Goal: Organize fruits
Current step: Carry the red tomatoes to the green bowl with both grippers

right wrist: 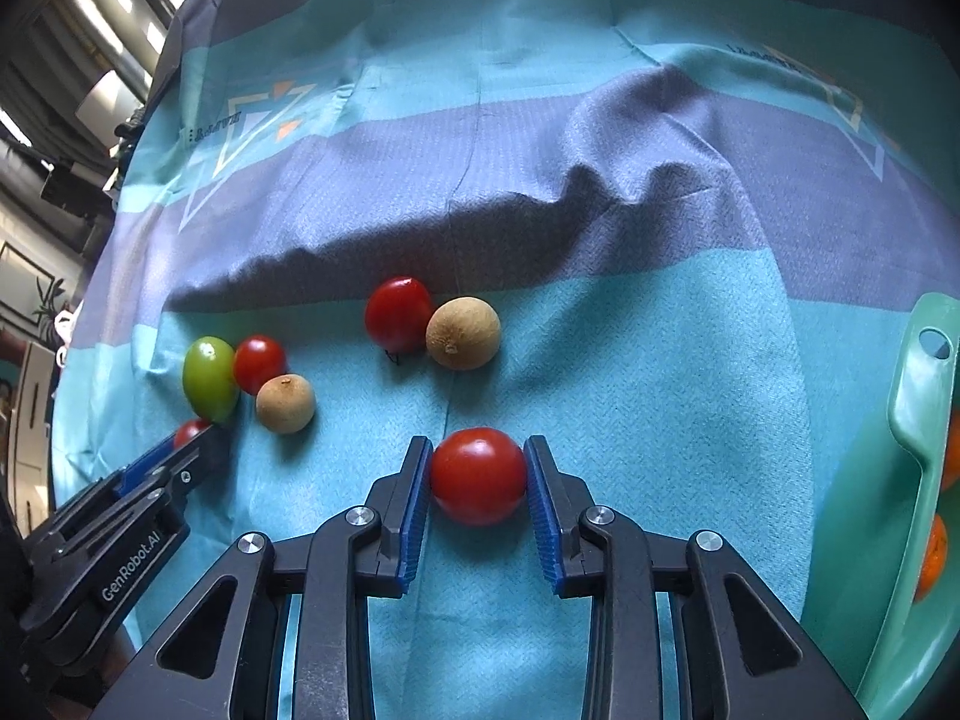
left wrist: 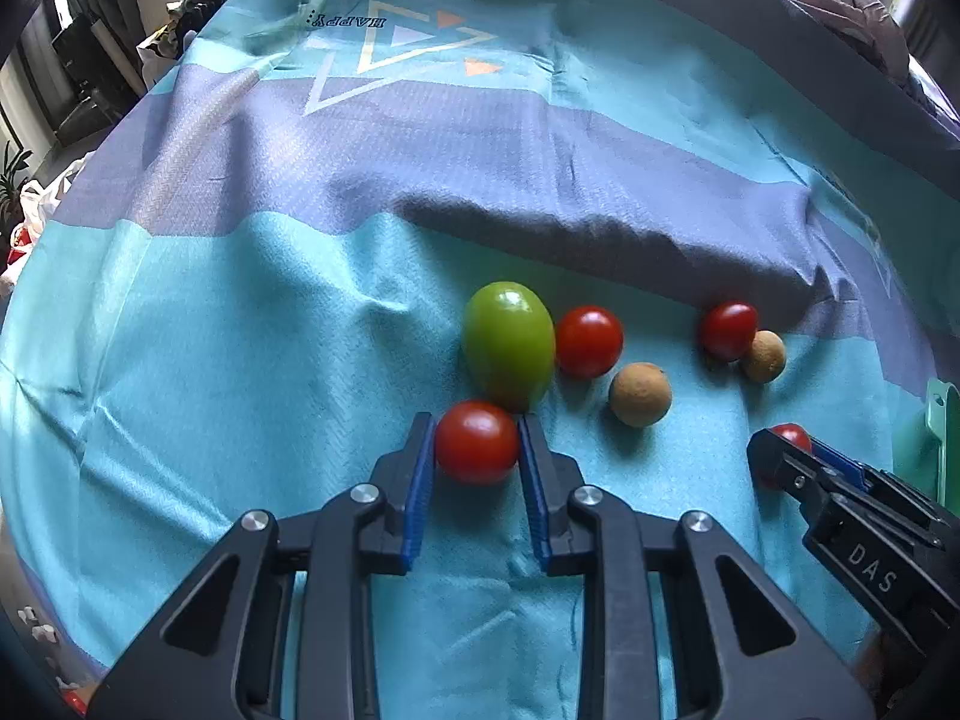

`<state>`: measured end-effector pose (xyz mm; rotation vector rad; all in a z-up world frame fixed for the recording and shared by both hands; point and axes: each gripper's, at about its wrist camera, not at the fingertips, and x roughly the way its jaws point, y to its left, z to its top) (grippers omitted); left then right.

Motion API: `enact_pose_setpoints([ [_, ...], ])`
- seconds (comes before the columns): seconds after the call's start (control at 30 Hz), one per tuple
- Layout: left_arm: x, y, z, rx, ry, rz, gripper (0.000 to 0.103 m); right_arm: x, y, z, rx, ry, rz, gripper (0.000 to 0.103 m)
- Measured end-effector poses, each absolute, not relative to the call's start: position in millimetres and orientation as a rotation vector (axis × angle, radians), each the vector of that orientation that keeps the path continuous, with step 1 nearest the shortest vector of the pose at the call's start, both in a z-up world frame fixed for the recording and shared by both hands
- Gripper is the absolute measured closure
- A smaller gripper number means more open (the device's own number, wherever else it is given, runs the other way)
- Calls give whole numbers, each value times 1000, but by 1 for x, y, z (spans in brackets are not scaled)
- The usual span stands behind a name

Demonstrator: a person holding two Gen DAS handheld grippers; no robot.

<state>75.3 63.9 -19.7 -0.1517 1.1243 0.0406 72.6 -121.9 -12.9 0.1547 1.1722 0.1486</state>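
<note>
Blue-padded fingers [left wrist: 420,480] of the left gripper [left wrist: 477,450] clench a red tomato [left wrist: 477,443] at lower centre; the right gripper [right wrist: 478,477] likewise clamps another tomato [right wrist: 478,475]. Both tilt steeply down over the teal cloth [left wrist: 240,360]. At the right edge, a green basket [right wrist: 918,420] is cut off, its orange contents barely visible.

1. I am seeing the green tray [right wrist: 918,420] running off the right edge, with its orange fruits [right wrist: 933,552] mostly hiding behind its rim.
2. I am losing most of one red tomato [right wrist: 189,431] behind the left gripper [right wrist: 201,441].
3. I am failing to read the cloth's far lettering [right wrist: 762,57].
</note>
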Motion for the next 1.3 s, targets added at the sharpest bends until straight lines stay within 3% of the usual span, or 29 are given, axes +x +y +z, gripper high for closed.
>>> enact_pose_setpoints([
  [0.87, 29, 29, 55, -250, 918, -264, 76, 2, -178, 51, 367, 949, 172, 71],
  [1.3, -5, -19, 83, -114, 810, -382, 76, -24, -202, 67, 400, 847, 167, 71],
])
